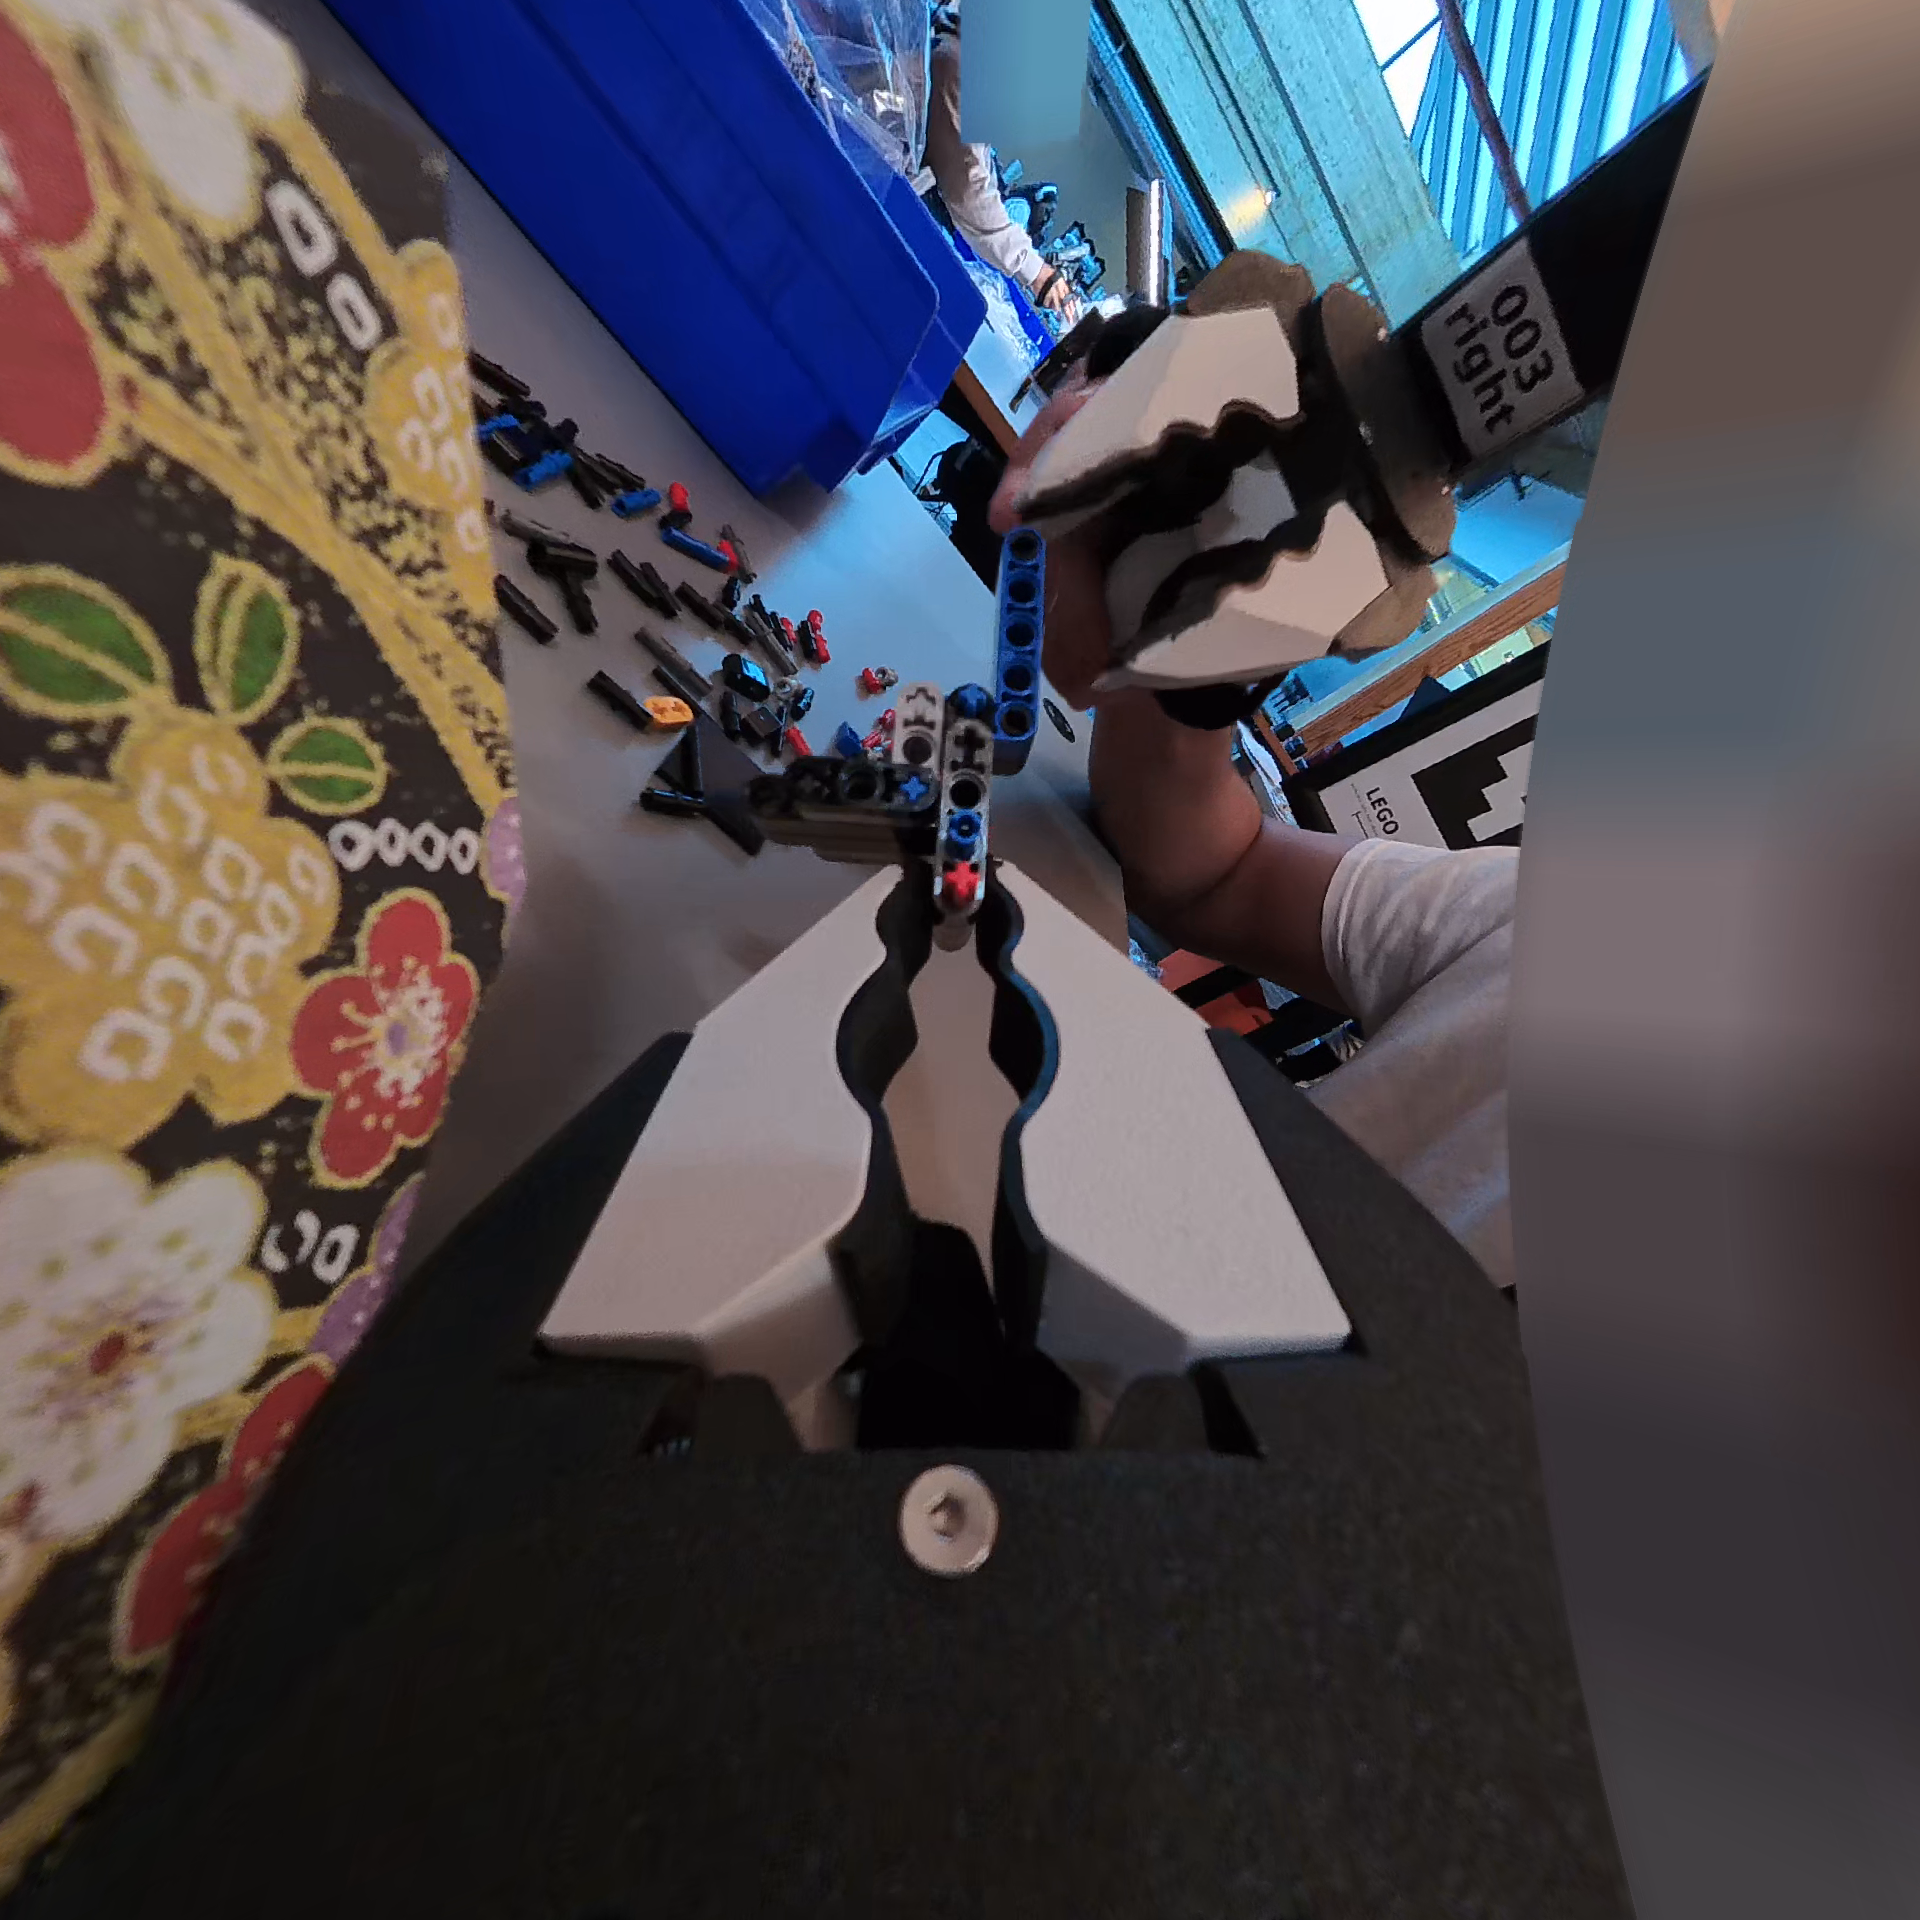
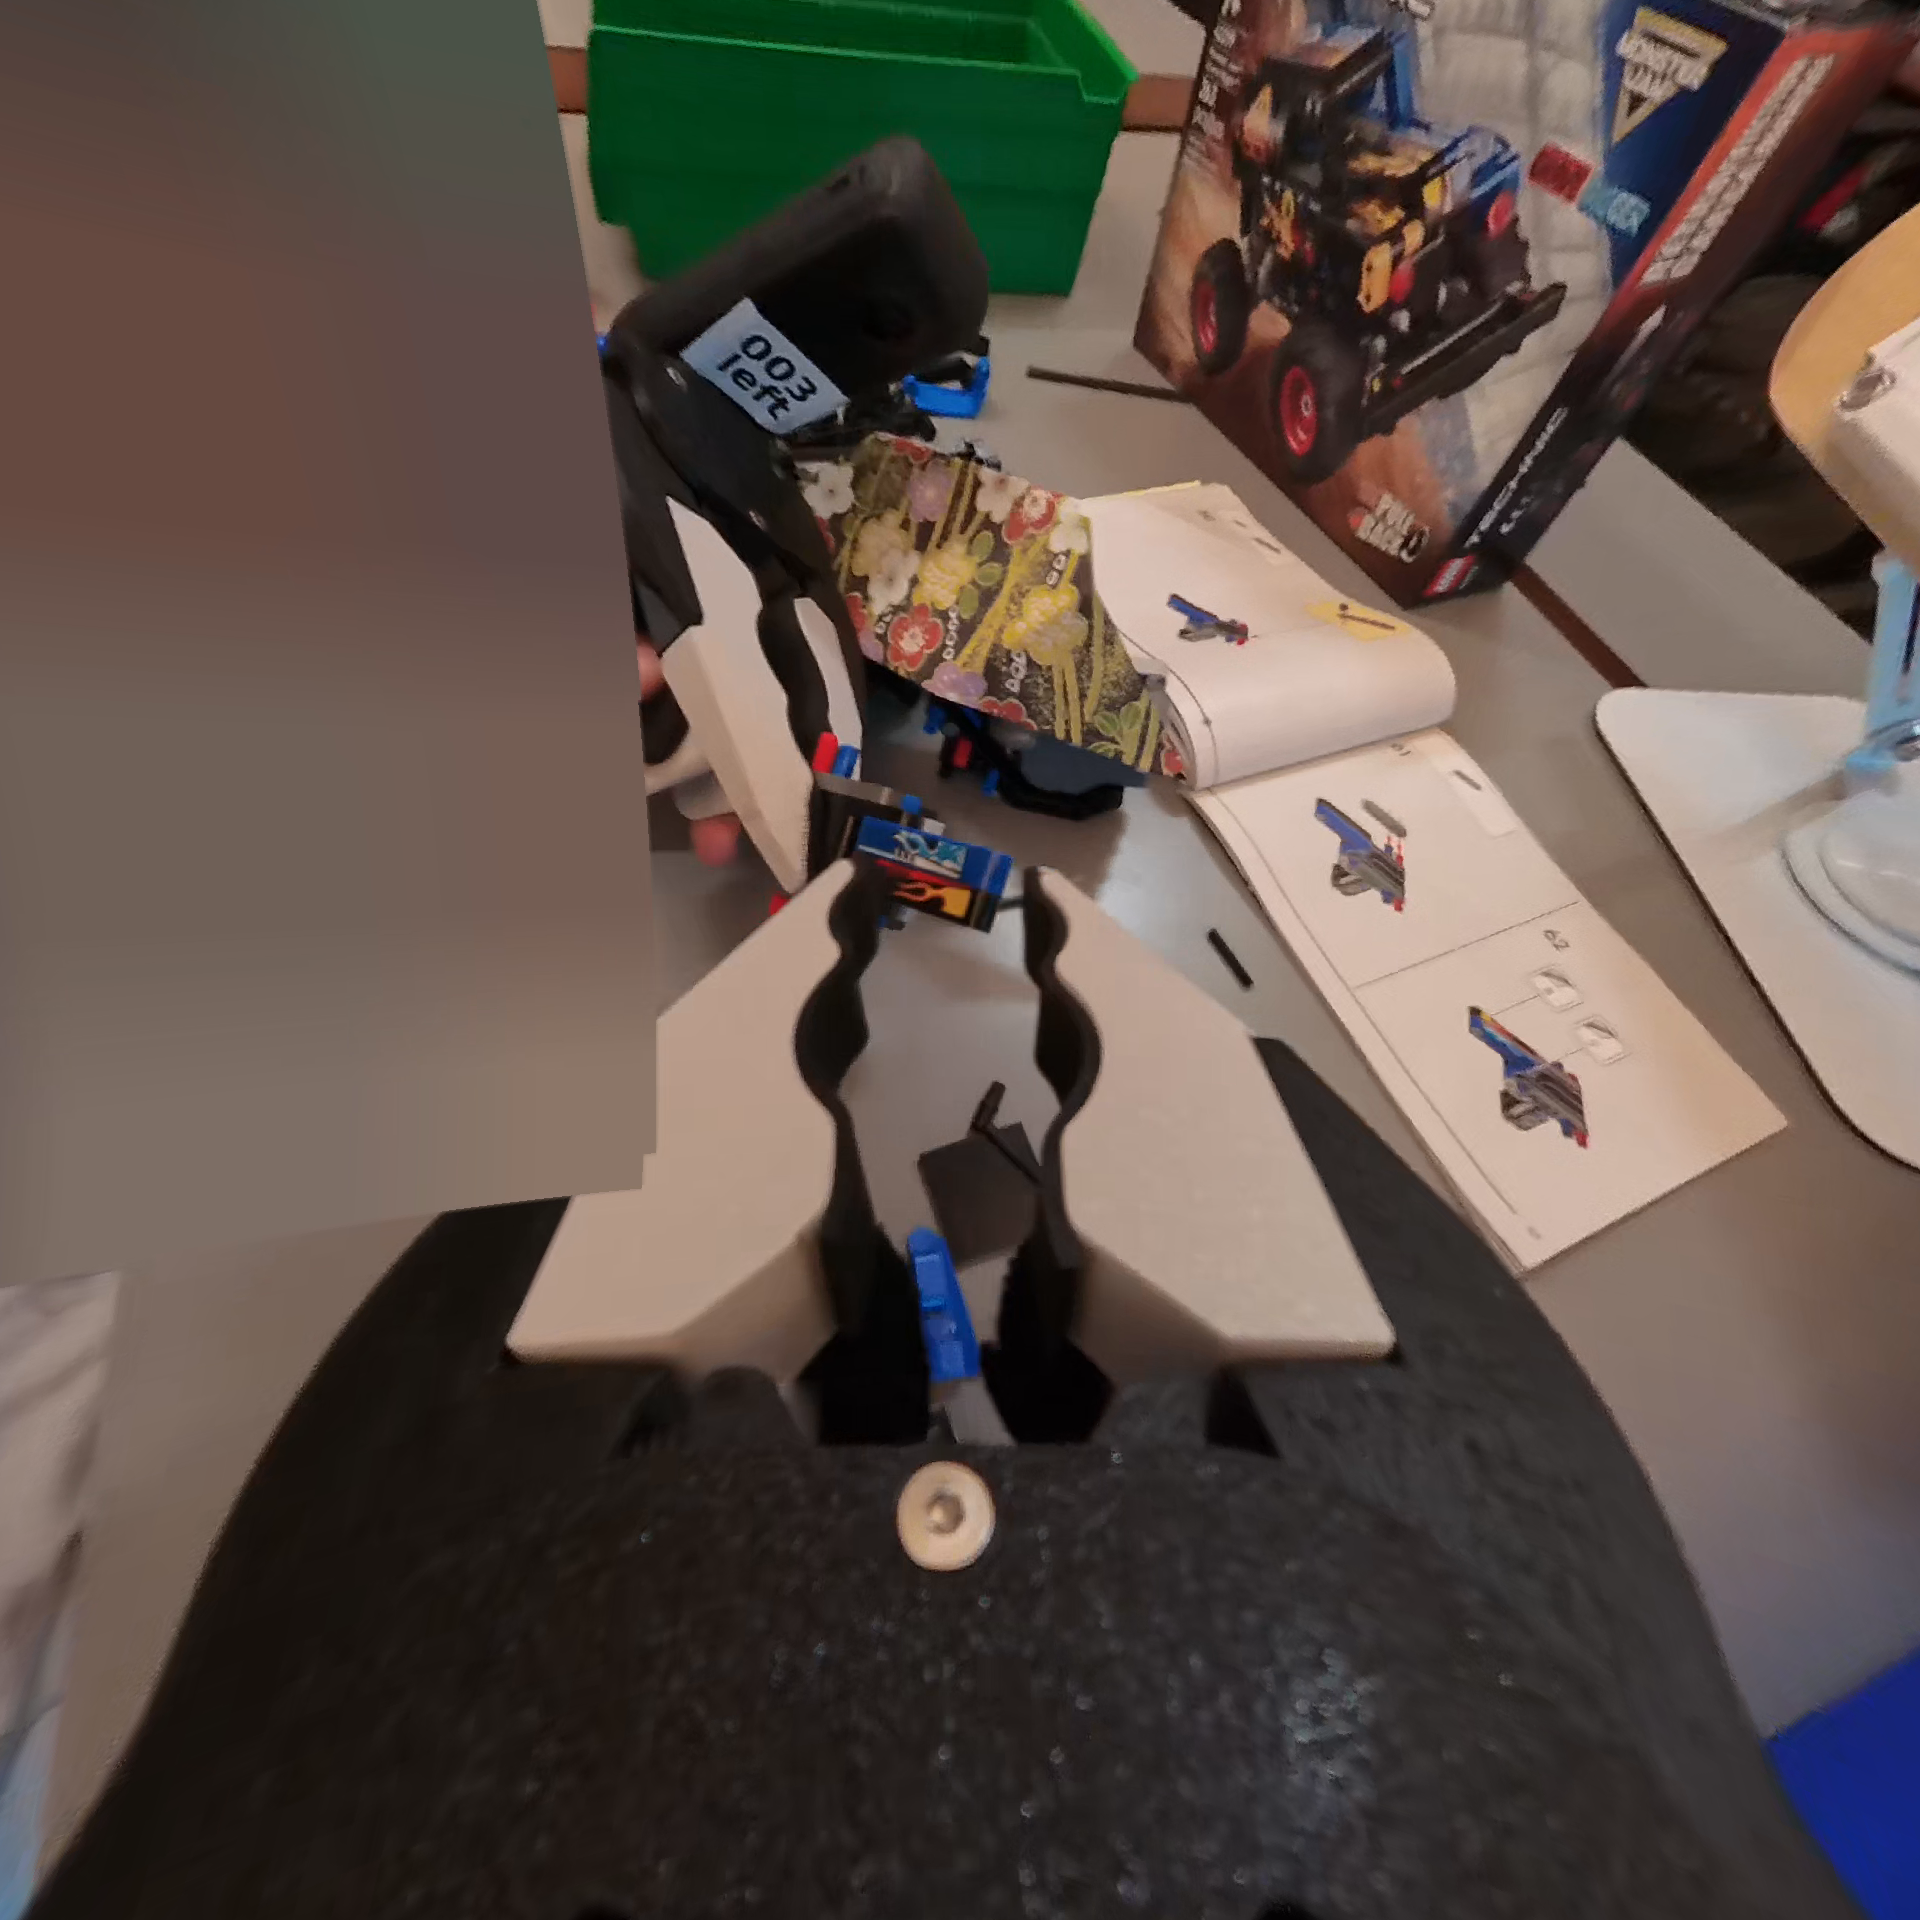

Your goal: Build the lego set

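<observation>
My left gripper (image 1: 951, 894) is shut on the grey beam (image 1: 961, 800) at the near end of a small Lego assembly. It holds the assembly above the table. Black beams (image 1: 842, 790) stick out to the left, and a blue beam (image 1: 1018, 644) rises from it. My right gripper (image 1: 1070, 587) hovers at that blue beam's top end. In the right wrist view my right gripper (image 2: 940, 894) has its jaws apart, and the assembly's blue stickered panel (image 2: 930, 868) sits just past the tips. The left gripper (image 2: 753, 821) shows there too.
Loose Lego parts (image 1: 675, 603) lie on the grey table beside blue bins (image 1: 727, 208). The table also holds a green bin (image 2: 831, 135), the set's box (image 2: 1455, 260), an open instruction booklet (image 2: 1403, 883), a black panel (image 2: 977, 1174) and a small blue piece (image 2: 940, 1309). Floral fabric (image 2: 987, 592) hangs by the left gripper. Spacing between my two grippers at the tips: around 6 centimetres.
</observation>
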The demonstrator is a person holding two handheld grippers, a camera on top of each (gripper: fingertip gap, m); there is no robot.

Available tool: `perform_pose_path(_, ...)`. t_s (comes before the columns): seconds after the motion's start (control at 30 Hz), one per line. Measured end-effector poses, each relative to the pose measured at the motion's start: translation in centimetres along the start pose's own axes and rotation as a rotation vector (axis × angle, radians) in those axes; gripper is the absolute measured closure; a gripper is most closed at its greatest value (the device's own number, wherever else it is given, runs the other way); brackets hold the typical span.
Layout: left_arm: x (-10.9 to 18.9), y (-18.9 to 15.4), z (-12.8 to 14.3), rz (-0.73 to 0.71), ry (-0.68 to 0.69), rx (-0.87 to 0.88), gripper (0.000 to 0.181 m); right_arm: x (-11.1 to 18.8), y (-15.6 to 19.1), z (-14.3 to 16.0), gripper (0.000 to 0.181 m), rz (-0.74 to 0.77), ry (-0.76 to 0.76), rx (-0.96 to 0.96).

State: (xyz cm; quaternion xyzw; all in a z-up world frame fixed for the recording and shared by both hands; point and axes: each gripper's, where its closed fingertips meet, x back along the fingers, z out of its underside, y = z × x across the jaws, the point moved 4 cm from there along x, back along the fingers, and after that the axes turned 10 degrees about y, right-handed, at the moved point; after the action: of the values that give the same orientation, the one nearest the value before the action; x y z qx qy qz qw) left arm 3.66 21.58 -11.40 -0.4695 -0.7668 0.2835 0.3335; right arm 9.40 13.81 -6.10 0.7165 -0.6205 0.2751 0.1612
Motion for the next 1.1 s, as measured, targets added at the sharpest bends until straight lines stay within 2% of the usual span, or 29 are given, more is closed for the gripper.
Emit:
perform_pose_path(0.1,0.1,-0.8,-0.3,0.044,-0.035,-0.041,0.175,-0.7,0.5,0.1,0.142,-0.055,-0.039,-0.017)
perform_pose_path(0.23,0.3,-2.1,-0.8,0.14,-0.101,-0.086,0.175,-1.8,1.1,-0.7,0.125,-0.145,-0.19,-0.112)
perform_pose_path(0.37,0.7,-2.7,-1.4,0.223,-0.171,-0.067,0.176,-2.1,1.5,-1.4,0.141,-0.192,-0.33,-0.206)
perform_pose_path(0.47,1.0,-2.9,-1.7,0.253,-0.218,-0.056,0.176,-2.1,1.3,-1.7,0.142,-0.206,-0.384,-0.261)
perform_pose_path(0.57,0.6,-2.9,-1.6,0.208,-0.213,-0.09,0.176,-1.6,1.2,-2.1,0.14,-0.255,-0.438,-0.307)
perform_pose_path(0.73,0.3,-2.9,-1.5,0.179,-0.211,-0.108,0.175,-1.6,0.6,-2.2,0.145,-0.28,-0.446,-0.38)
perform_pose_path(1.1,0.1,-3.0,-1.4,0.143,-0.209,-0.136,0.175,-1.0,-0.4,-1.9,0.143,-0.269,-0.455,-0.361)
